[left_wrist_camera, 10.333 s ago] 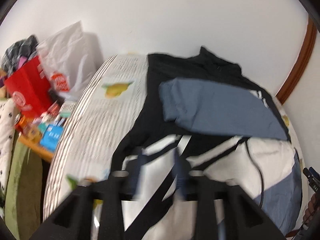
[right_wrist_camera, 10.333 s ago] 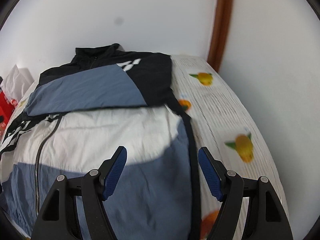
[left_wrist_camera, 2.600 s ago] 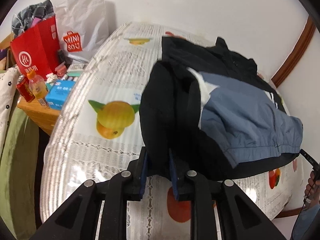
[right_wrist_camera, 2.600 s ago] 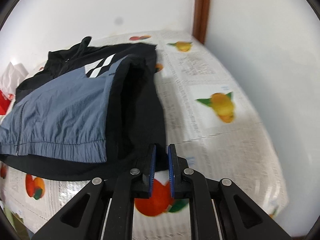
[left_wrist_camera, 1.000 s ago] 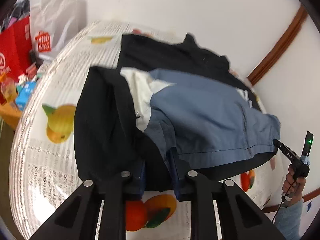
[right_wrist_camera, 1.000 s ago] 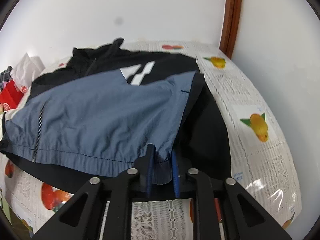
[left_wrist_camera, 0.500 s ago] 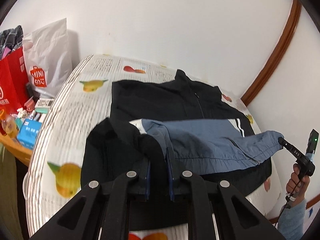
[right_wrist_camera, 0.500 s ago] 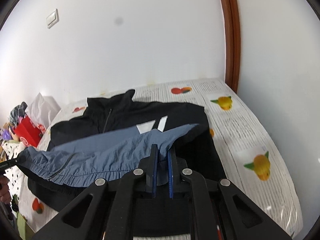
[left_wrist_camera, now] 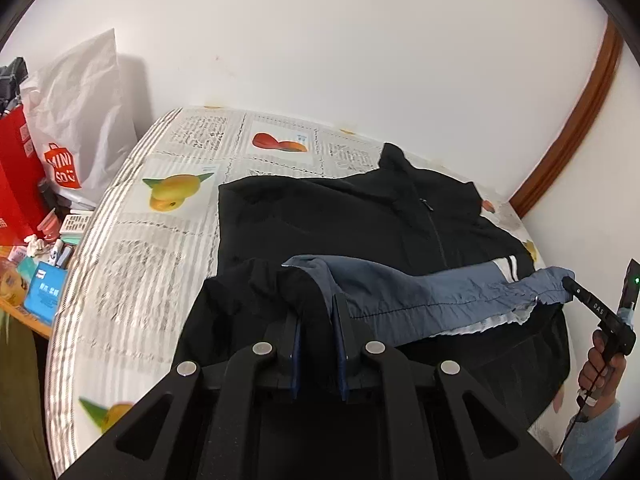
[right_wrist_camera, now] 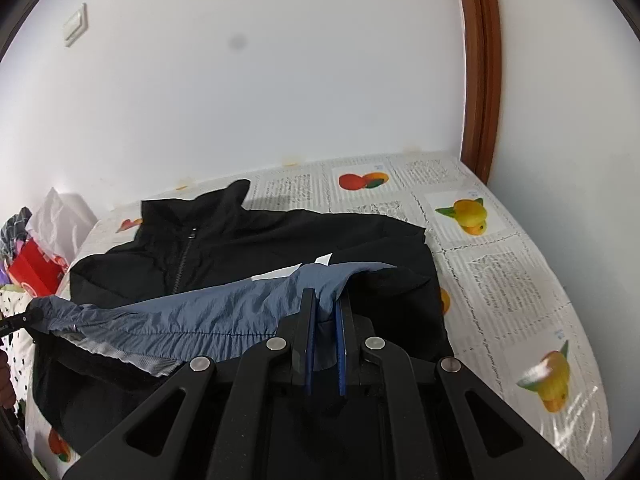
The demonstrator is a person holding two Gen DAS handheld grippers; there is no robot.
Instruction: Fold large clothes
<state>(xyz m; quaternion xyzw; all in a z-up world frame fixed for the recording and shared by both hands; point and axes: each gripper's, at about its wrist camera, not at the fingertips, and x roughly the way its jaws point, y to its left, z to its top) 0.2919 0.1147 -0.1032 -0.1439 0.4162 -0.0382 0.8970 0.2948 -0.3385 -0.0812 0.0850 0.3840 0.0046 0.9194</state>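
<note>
Jacket hem [left_wrist_camera: 440,300]: now lifted off the table, stretched taut between both grippers.
Jacket [right_wrist_camera: 248,240]: collar half now uncovered, no longer under the sleeve.

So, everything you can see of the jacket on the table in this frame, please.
The jacket is thin, crinkly woven fabric: black upper body with stand collar and front zip, white stripes, slate-blue lower panel with an elasticated hem. Its top half lies flat on the fruit-print tablecloth. The blue hem is lifted and stretched in the air, pinched at one corner by the left gripper and at the other by the right gripper, folding toward the collar.
</note>
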